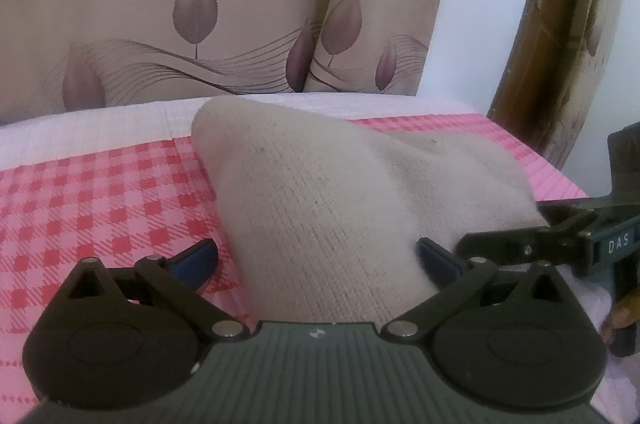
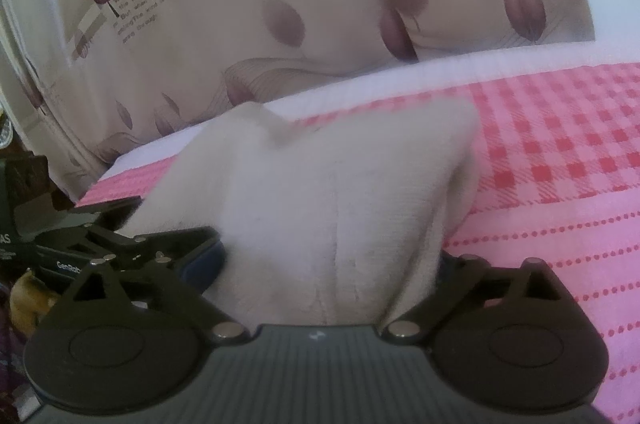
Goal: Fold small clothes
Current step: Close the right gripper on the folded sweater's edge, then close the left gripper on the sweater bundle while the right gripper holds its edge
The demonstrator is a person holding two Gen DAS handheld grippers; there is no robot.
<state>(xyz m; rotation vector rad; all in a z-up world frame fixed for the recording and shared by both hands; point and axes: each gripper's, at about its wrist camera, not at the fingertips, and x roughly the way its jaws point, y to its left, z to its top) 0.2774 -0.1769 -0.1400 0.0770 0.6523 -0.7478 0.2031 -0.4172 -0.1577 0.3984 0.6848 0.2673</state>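
Note:
A small beige knitted garment (image 1: 320, 184) lies bunched in a mound on the pink and red checked cover (image 1: 100, 192). My left gripper (image 1: 316, 256) straddles its near end with the jaws wide. The left pad (image 1: 196, 258) stands apart from the cloth and the right pad (image 1: 436, 258) just touches it. In the right wrist view the same garment (image 2: 320, 192) fills the gap of my right gripper (image 2: 328, 260), which is also spread wide. Its left pad (image 2: 208, 258) rests against the cloth and its right pad is hidden behind a fold. The two grippers sit side by side, close together.
A beige curtain with purple leaves (image 1: 196, 8) hangs just behind the bed's far edge. A white sheet strip (image 1: 120, 120) borders the cover. A brown wooden frame (image 1: 536, 36) stands at the right. The right gripper's body (image 1: 560, 244) shows in the left wrist view.

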